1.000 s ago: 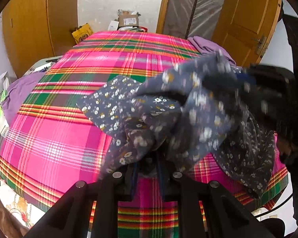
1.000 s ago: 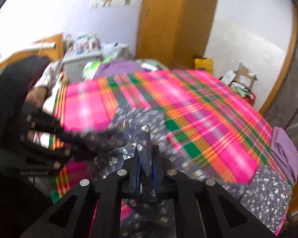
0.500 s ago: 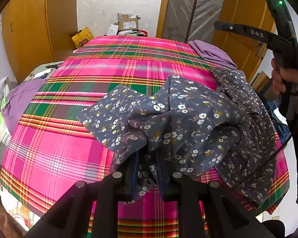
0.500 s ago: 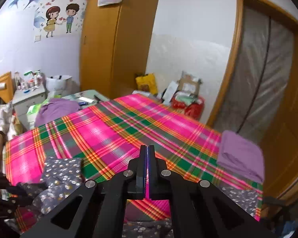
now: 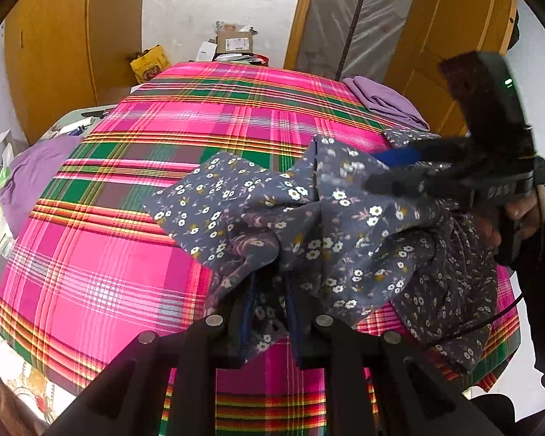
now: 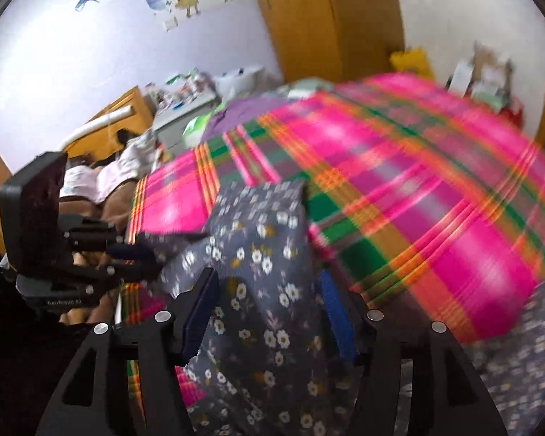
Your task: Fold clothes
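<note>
left gripper [image 5: 269, 299] pinches the grey floral cotton garment [image 5: 309, 225]; right gripper [image 6: 269, 290] gapes wide around a fold (ungripped); risk: cloth slipping onto the pink plaid bedspread [image 5: 109, 254]

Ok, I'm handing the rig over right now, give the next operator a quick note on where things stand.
Left gripper: shut on the floral garment, near bed edge.
Right gripper: open, fingers astride a raised fold of the same garment, not yet closed.
Garment lies bunched on the plaid bedspread; a folded purple cloth sits at the far corner.
Done: no fold visible.
Left: close right, spread flat, fold.
</note>
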